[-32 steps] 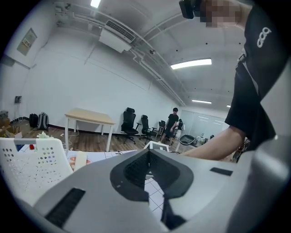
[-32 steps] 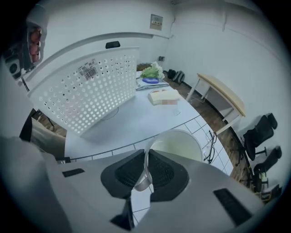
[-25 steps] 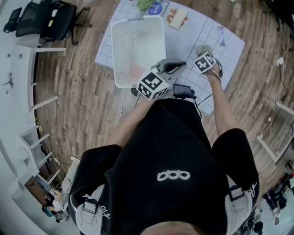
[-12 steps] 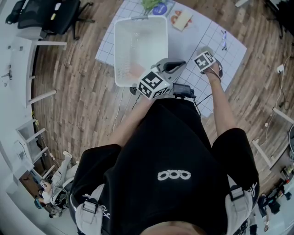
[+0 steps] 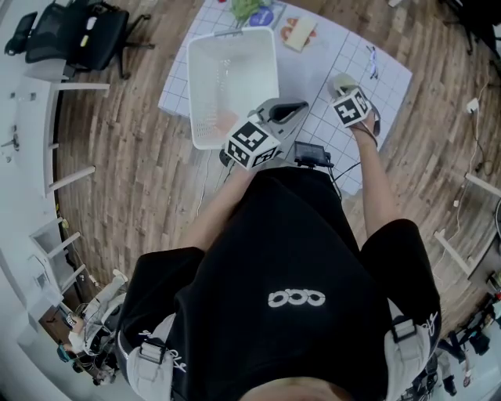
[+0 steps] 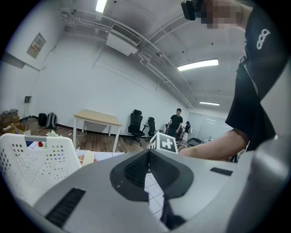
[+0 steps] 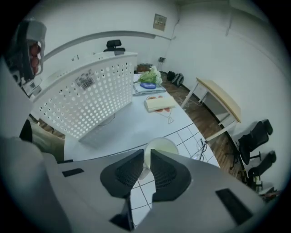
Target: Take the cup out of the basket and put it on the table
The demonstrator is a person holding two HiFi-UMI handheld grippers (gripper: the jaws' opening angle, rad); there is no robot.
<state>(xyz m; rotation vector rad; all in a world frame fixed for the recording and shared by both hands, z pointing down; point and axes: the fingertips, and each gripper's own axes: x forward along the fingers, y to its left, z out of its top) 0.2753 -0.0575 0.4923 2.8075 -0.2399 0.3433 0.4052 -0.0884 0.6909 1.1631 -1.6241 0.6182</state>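
A pale cup (image 7: 160,146) sits over the gridded table mat, to the right of the white perforated basket (image 7: 86,102). My right gripper (image 7: 146,160) is shut on the cup's near wall, with the rim showing just past the pads. In the head view the cup (image 5: 342,81) peeks out beyond the right gripper (image 5: 345,92), and the basket (image 5: 205,74) has no cup in it. My left gripper (image 5: 300,107) hovers beside the basket's near right corner. Its jaws meet with nothing between them (image 6: 148,157).
At the table's far end lie a green bunch (image 5: 249,8), a sandwich-like block (image 5: 301,33) and a pair of glasses (image 5: 373,59). A small black device with cables (image 5: 311,154) is at the near table edge. An office chair (image 5: 78,31) stands on the wooden floor at the left.
Only the head view has shifted slightly. Both grippers, the cup and the basket stand as before.
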